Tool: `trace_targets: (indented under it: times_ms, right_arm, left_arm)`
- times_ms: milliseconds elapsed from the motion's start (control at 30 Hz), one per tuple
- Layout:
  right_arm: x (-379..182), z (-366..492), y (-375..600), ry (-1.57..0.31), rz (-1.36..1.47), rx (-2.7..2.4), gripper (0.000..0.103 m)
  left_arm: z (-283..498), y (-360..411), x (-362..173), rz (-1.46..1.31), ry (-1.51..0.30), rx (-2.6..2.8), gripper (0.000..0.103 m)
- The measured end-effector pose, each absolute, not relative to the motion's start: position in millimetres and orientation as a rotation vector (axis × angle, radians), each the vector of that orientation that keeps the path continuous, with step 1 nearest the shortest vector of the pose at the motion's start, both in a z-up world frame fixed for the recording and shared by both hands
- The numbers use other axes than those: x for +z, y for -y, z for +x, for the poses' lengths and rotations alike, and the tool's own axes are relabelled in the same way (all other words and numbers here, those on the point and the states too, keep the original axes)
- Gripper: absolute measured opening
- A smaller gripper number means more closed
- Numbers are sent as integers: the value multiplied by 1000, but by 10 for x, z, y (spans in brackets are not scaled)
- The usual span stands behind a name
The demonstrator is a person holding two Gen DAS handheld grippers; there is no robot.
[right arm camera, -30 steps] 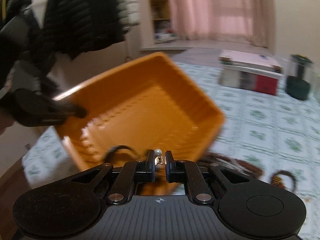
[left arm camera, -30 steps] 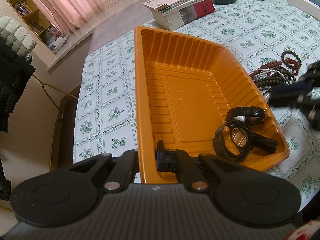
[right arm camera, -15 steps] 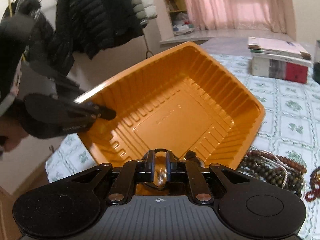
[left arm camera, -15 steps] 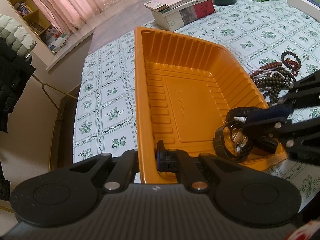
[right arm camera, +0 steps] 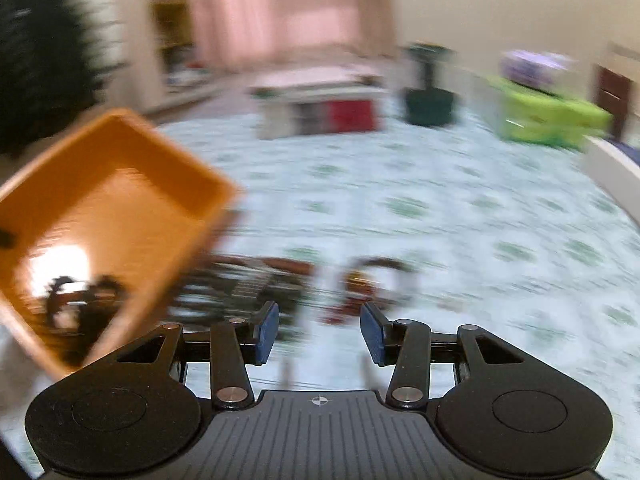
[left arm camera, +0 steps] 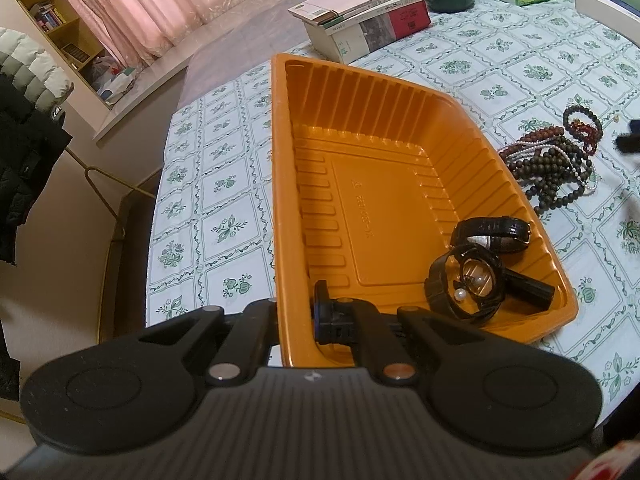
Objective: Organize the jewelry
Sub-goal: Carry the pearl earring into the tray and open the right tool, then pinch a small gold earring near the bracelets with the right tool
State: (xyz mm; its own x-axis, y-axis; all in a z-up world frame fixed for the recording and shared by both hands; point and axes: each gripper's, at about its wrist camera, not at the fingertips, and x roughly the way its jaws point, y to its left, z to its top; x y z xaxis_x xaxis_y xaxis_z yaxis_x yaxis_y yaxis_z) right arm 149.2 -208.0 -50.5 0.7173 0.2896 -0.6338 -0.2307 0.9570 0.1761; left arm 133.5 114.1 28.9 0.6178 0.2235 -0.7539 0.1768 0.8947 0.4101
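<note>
**Tray pinned at its near rim while the free gripper spreads over the beads**

The orange tray is the landmark for everything here. In its near right corner lie two black watches, one curled strap resting against the other, and inside the ring of the nearer strap sit pearl earrings, one white bead plainly visible. The rest of the tray floor is bare. Just beyond the tray's right wall, on the floral tablecloth, lies a heap of bead bracelets and necklaces: dark, reddish and white strands tangled together, apparently the pieces not yet sorted.

The left gripper is pressed together on the tray's near rim, one finger outside the wall and one inside. That pinch probably serves to steady the light plastic tray while items are dropped in with the other hand. It points steeply down at the tray from the near edge of the table.

The right gripper hangs above the cloth just right of the tray, angled down toward the bead heap. Its jaws are opening and nothing is between the blue pads. This view is heavily blurred, so exact strand positions cannot be read. Beyond the tray's far end stand stacked books.
</note>
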Motion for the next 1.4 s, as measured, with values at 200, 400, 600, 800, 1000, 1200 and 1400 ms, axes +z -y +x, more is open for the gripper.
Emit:
trace_targets:
  times_ms: [200, 400, 600, 800, 1000, 1200, 1400]
  right_arm:
    - [-596, 1687, 2586, -735, 93, 165, 46]
    - [-681, 1828, 2605, -733, 46, 183, 46]
    - [-818, 1911, 2529, -727, -12, 205, 45]
    - [-873, 1968, 2473, -723, -51, 211, 43]
    - [-906, 1976, 2437, -720, -76, 206, 32]
    - [-903, 1960, 2403, -717, -102, 204, 9]
    - [-726, 1858, 2288, -664, -120, 230, 9]
  left_arm:
    - [1334, -1118, 292, 487, -917, 34, 3]
    - [1326, -1111, 308, 490, -914, 34, 3]
    - [1322, -1108, 309, 493, -914, 34, 3]
    - [1323, -1104, 307, 492, -915, 34, 3]
    - [1323, -1105, 308, 492, -915, 35, 3]
    - [1324, -1104, 308, 492, -915, 34, 3]
    - [1324, -1105, 308, 492, -915, 34, 3]
